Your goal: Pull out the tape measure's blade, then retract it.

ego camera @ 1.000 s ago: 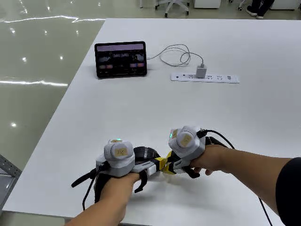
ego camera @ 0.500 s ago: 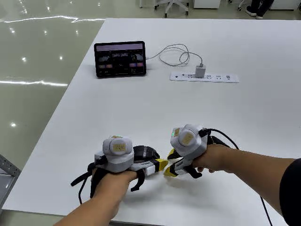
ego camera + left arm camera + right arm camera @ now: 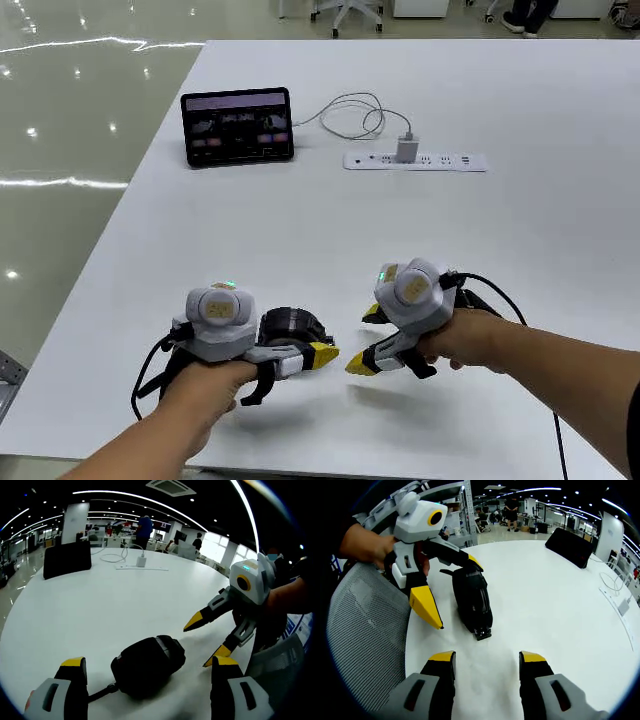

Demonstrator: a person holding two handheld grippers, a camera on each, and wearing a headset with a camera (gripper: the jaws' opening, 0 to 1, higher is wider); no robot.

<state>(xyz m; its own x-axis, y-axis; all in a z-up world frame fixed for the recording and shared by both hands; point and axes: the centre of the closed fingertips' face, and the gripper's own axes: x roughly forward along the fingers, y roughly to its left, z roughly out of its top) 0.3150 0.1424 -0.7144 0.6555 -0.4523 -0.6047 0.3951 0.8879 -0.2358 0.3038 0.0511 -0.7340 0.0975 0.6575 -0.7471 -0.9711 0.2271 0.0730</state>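
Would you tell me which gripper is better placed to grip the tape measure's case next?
Left, probably: the left gripper, jaws open, flanks the tape measure; the open right gripper stands apart.

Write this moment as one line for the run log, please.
left gripper: open, jaws astride tape measure | right gripper: open, apart from it | tape measure: on table, blade not out

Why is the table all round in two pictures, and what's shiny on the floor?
Head view: white glare streaks cross the glossy floor; the table edges run straight. Left gripper view: the fisheye lens bows the table into a dome and the ceiling lights into arcs. Right gripper view: same bowing, though the tape measure looks sharp.
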